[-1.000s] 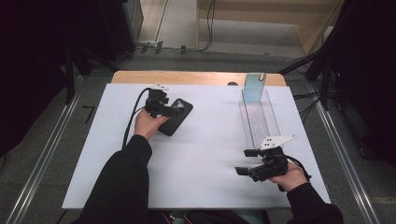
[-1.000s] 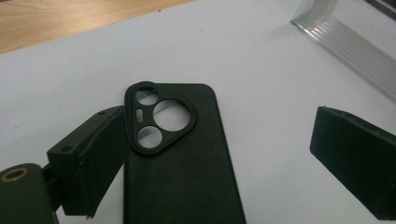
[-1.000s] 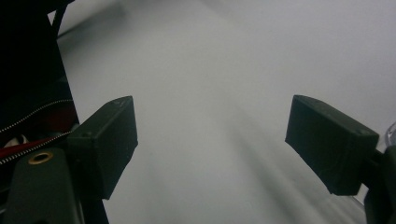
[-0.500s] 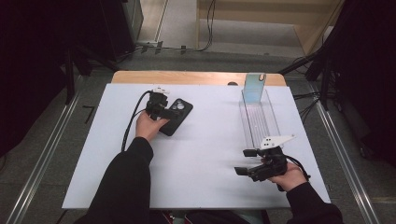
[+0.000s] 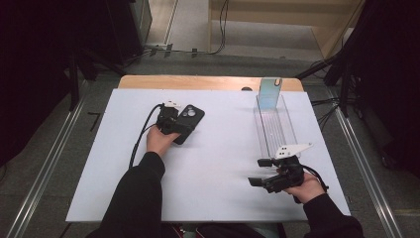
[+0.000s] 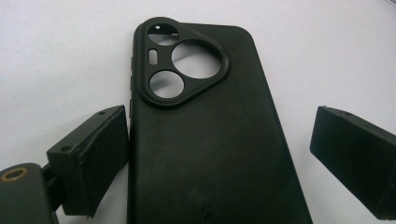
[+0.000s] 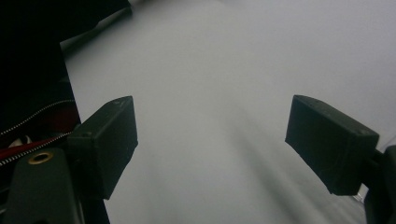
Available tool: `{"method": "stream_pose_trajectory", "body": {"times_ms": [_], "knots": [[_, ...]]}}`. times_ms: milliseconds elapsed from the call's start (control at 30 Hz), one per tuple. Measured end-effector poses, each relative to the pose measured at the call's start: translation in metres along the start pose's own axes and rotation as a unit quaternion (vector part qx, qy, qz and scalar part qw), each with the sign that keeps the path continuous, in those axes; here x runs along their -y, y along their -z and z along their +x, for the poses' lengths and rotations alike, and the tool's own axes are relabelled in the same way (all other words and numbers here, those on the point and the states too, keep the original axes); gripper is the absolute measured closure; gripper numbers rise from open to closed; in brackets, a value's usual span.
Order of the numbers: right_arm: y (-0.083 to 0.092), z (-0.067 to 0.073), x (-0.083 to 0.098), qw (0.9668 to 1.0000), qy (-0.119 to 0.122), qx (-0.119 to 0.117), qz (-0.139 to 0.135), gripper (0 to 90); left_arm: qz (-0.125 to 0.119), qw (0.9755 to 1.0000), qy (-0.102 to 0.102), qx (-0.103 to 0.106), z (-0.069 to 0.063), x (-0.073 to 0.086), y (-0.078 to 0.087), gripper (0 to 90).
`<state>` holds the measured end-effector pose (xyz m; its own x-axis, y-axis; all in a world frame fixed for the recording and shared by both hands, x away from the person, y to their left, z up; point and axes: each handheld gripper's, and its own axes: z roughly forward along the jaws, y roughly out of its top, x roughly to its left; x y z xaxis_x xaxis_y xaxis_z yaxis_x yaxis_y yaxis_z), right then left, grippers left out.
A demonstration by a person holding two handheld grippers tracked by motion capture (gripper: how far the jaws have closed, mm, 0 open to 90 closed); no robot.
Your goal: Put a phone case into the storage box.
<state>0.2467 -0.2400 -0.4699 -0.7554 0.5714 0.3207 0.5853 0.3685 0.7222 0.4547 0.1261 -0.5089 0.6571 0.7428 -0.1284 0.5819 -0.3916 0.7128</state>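
**Left gripper straddling the phone case**

The left gripper (image 5: 174,120) is sitting over the near end of a black case (image 6: 205,140), which is lying back up on the white table (image 5: 218,148), left of centre. In the left gripper view the jaws are standing spread on either side of the case: one is just beside its edge, though I cannot tell whether it is touching, and the other is standing clear with bare table between. Nothing is being pinched.

The right gripper (image 5: 261,173) is resting near the table's front right, jaws spread wide over bare table. A clear tray (image 5: 275,126) is lying beyond it, with a pale card (image 5: 270,93) standing upright at its far end.
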Motion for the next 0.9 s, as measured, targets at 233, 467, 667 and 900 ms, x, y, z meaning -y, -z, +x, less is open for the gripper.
{"method": "stream_pose_trajectory", "body": {"times_ms": [233,467,667,900], "knots": [[0.0,0.0,0.0,1.0,0.001,0.0,0.001,15.0,0.017,0.9985,-0.037,-0.038,-0.01,0.0,-0.004,5.1],[0.0,0.0,0.001,1.0,0.003,0.002,-0.001,15.0,0.02,0.9965,-0.049,-0.064,-0.015,0.001,-0.005,8.3],[0.001,0.001,0.001,1.0,0.003,0.003,-0.003,15.0,0.017,0.9964,-0.043,-0.071,-0.016,0.001,-0.004,12.5],[-0.001,0.002,0.0,1.0,0.007,0.004,-0.001,15.0,0.017,0.9965,-0.04,-0.071,-0.016,0.001,-0.003,14.5]]}}
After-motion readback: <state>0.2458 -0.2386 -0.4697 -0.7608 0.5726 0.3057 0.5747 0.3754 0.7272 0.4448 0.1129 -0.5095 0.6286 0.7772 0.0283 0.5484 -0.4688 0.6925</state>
